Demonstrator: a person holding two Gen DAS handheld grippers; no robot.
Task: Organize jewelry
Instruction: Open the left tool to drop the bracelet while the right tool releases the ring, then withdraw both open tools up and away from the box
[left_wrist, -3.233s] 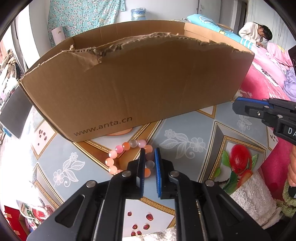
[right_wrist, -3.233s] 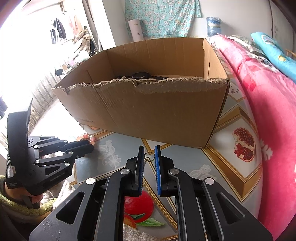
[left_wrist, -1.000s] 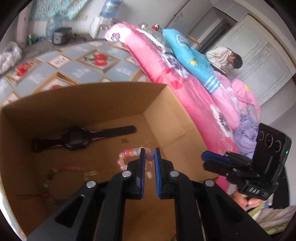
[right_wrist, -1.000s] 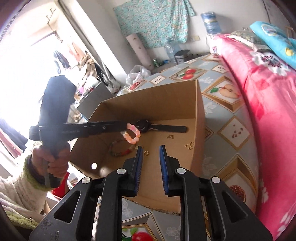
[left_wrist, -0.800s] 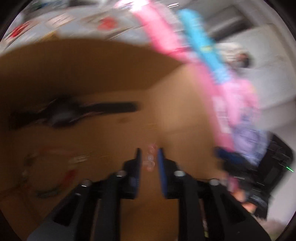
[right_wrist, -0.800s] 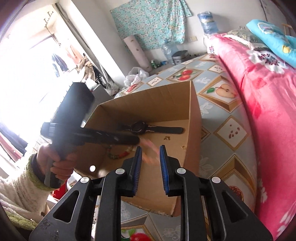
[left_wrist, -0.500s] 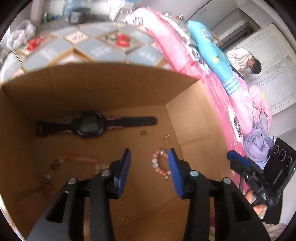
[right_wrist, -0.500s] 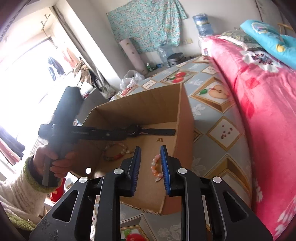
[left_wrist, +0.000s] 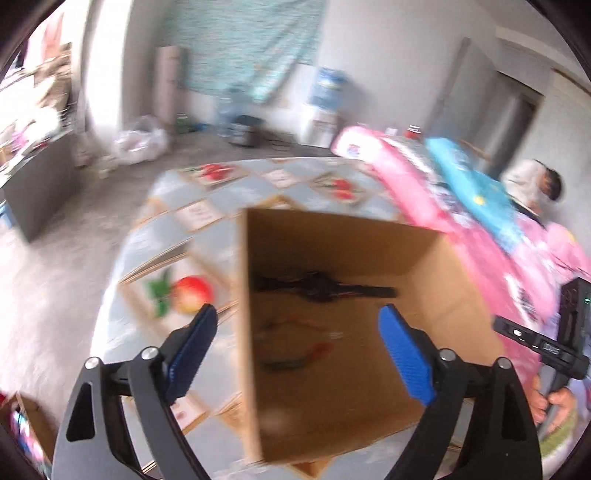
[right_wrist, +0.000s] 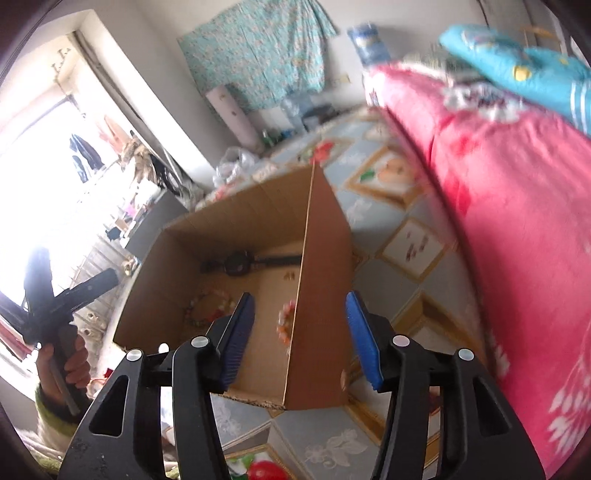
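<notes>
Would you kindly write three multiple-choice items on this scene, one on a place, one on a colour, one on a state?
1. Where does the black watch lie?
A. on the floor cloth
B. in the cardboard box, by its far wall
C. on the pink quilt

2. What colour are the pads of the right tongs?
A. blue
B. red
C. white

3. How do the left tongs stand?
A. shut on a bracelet
B. shut and empty
C. open and empty

Answers:
1 B, the watch lies flat on the box floor along the far wall.
2 A, both pads show blue.
3 C, the pads stand wide apart with nothing between them.
</notes>
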